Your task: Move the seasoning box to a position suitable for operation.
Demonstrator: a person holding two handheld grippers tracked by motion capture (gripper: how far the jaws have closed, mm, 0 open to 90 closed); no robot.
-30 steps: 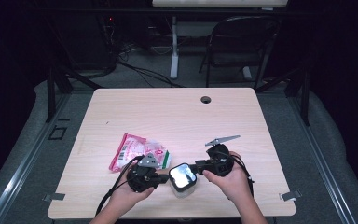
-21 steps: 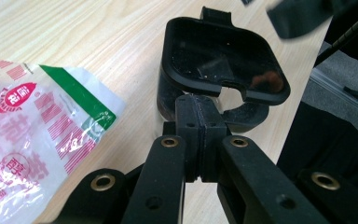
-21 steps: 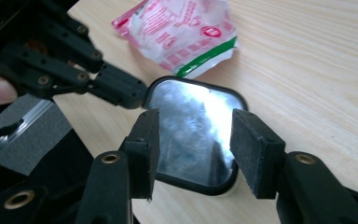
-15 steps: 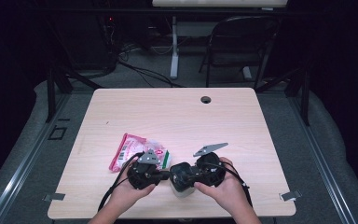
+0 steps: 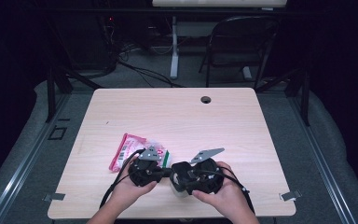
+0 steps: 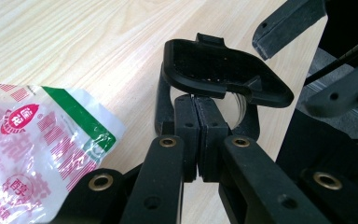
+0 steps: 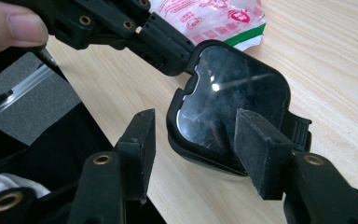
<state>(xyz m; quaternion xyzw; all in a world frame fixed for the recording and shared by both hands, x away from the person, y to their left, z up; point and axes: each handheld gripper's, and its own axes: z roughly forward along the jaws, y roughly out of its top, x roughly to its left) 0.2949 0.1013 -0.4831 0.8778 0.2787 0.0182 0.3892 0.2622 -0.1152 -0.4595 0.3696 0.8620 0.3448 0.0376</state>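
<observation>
Looking at the high view: both hands sit low in the frame, near the table's (image 5: 261,140) front edge.
Left gripper, high view: the left gripper (image 5: 161,171) lies lower centre-left, its jaws pointing toward the right gripper.
Right gripper, high view: the right gripper (image 5: 179,175) is lower centre, just beside the left one; a grey plate juts up from it.
Case, high view: the black compact case (image 5: 176,175) sits between the two grippers, mostly hidden by them.
Packet, high view: a red, white and green snack packet (image 5: 128,149) lies on the wood, up and left of the left gripper.
Left gripper view, jaws: the left gripper (image 6: 196,105) has its pads pressed together on the case's rim at the middle of the frame.
Left gripper view, case: the case (image 6: 223,74) stands open above the pads, its lid tilted over the wood.
Left gripper view, packet: the packet (image 6: 37,149) fills the lower left.
Right gripper view, jaws: the right gripper (image 7: 196,135) stands with its pads apart, one on each side of the case, not gripping it.
Right gripper view, case: the case (image 7: 233,98) shows a shiny mirror face at centre, with the left gripper (image 7: 170,53) clamped on its upper-left edge.
Right gripper view, packet: the packet (image 7: 214,16) lies at the top edge.
</observation>
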